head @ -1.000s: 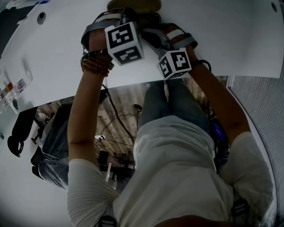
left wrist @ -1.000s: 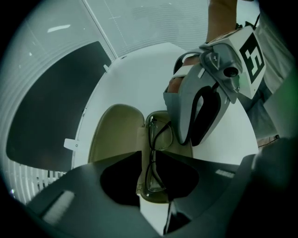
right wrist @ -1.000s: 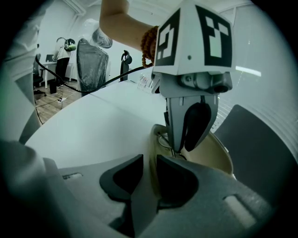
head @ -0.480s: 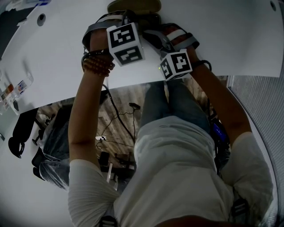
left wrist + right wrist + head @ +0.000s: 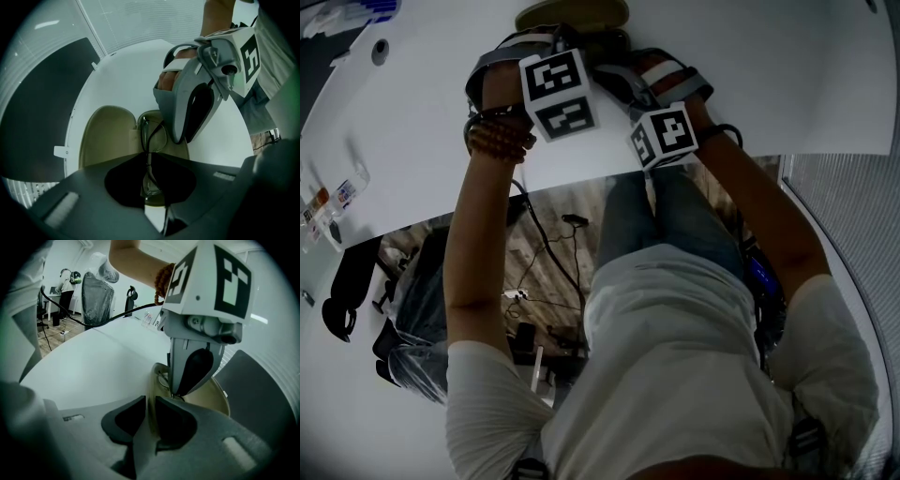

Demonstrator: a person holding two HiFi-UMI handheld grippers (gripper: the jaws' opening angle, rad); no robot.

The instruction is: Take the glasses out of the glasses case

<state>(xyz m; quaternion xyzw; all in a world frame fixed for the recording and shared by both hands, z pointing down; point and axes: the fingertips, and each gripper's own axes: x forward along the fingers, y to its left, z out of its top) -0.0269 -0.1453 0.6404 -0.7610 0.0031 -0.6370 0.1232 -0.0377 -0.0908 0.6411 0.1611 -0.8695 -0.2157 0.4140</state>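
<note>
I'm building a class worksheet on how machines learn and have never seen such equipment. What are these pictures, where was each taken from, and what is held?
There is no robot here: a person holds a two-jaw tool, a gripper, in each hand. The head view comes from a camera on the person's head, looking down at both arms over a white table; the patterned cubes are parts of the grippers. The two gripper views come from a camera riding on each gripper. On the table lies an open olive glasses case with glasses inside. The left gripper looks closed on the glasses' frame. The right gripper has just been closing, with the case's rim between its jaws, apparently pinching it steady.
</note>
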